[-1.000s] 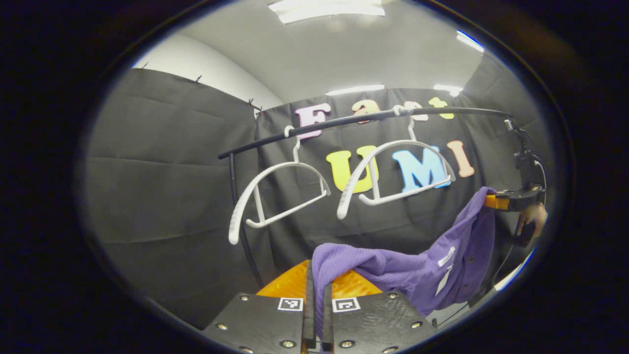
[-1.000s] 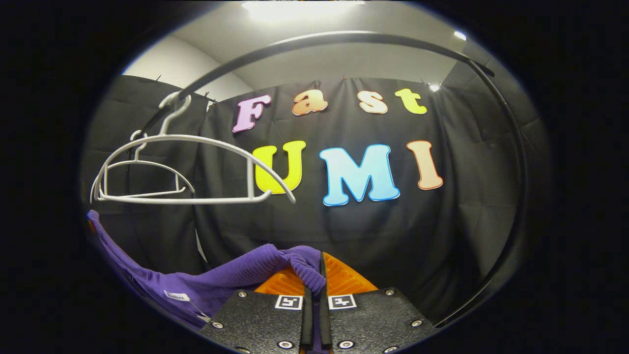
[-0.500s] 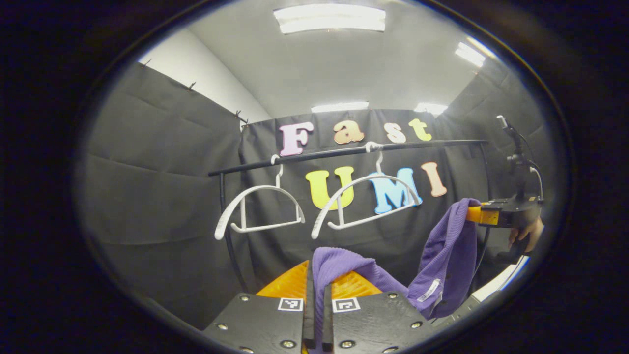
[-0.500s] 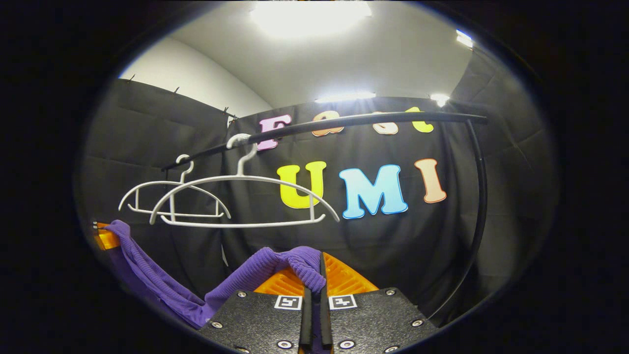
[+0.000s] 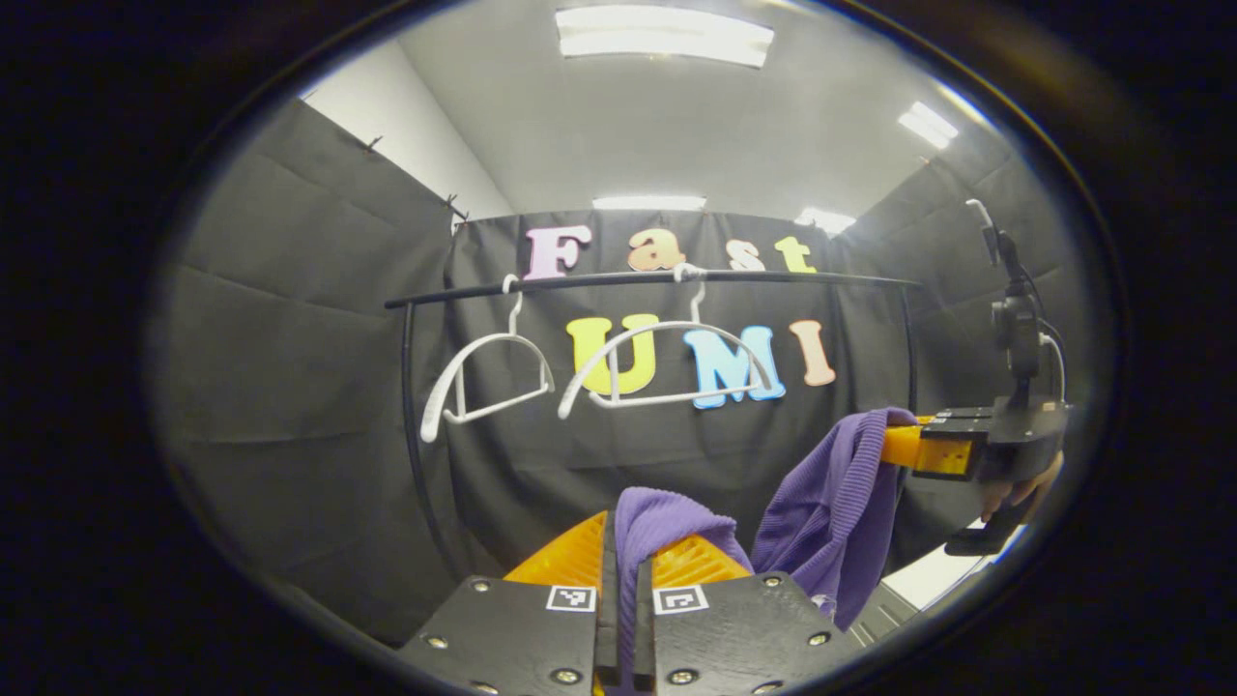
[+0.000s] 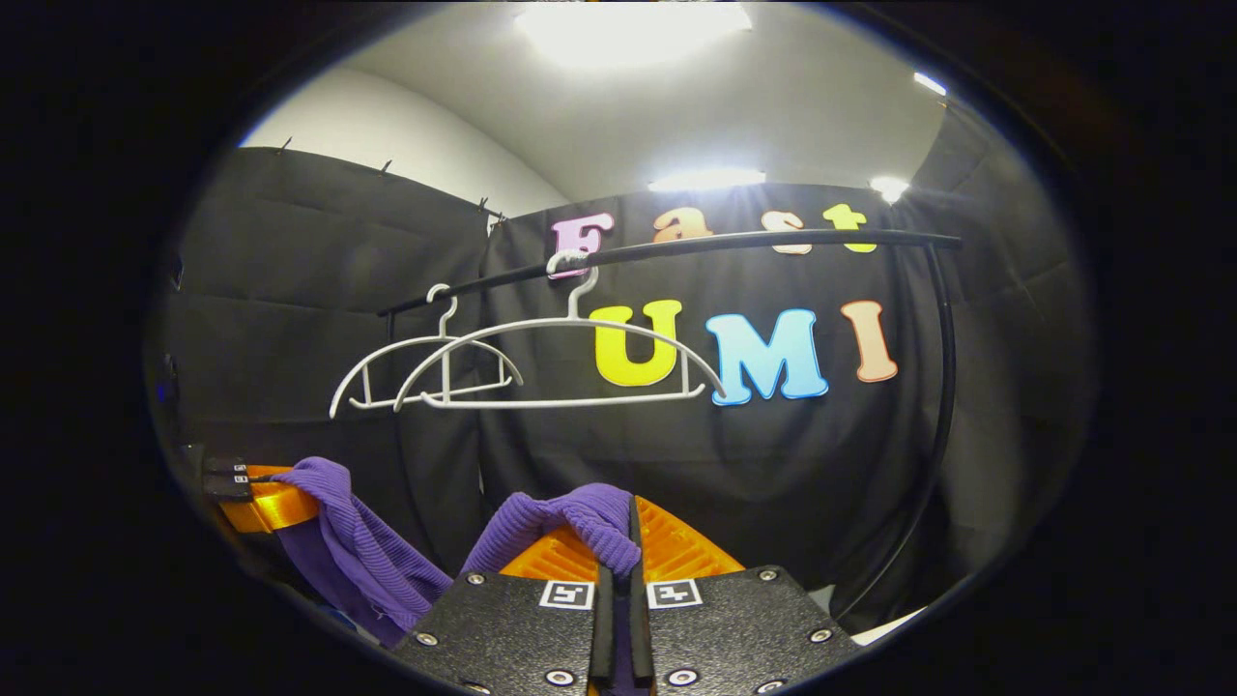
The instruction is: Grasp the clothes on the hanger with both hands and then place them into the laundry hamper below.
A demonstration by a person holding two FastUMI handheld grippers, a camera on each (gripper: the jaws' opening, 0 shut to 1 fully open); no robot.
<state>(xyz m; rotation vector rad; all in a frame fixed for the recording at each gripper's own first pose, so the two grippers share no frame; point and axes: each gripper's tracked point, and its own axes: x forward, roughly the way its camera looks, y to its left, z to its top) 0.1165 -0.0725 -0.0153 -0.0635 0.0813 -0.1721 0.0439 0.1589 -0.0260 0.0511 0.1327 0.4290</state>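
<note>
We hold the purple garment between both tools, clear of the two white hangers that hang bare on the black rail; the left hand-held gripper is clamped on one bunched fold of ribbed cloth, and the right hand-held gripper is clamped on another, the fabric sagging in a loop between them. In the left gripper view we also see the right tool farther off, with a hand beneath it. We judge the main risk to be a thin pinch: each grip seems to catch only a small wad, so a quick drop or the two tools pulling apart could tug the cloth free on one side and leave it dangling; the sagging middle could also snag on the hamper's rim, which we cannot see from here, so we would be lowering toward a target out of sight. For room, the rail and hangers stand well back and above, the rail's upright post curves down to our right in the right gripper view, and the black cloth wall closes the far side; the space straight down in front of us looks open.
</note>
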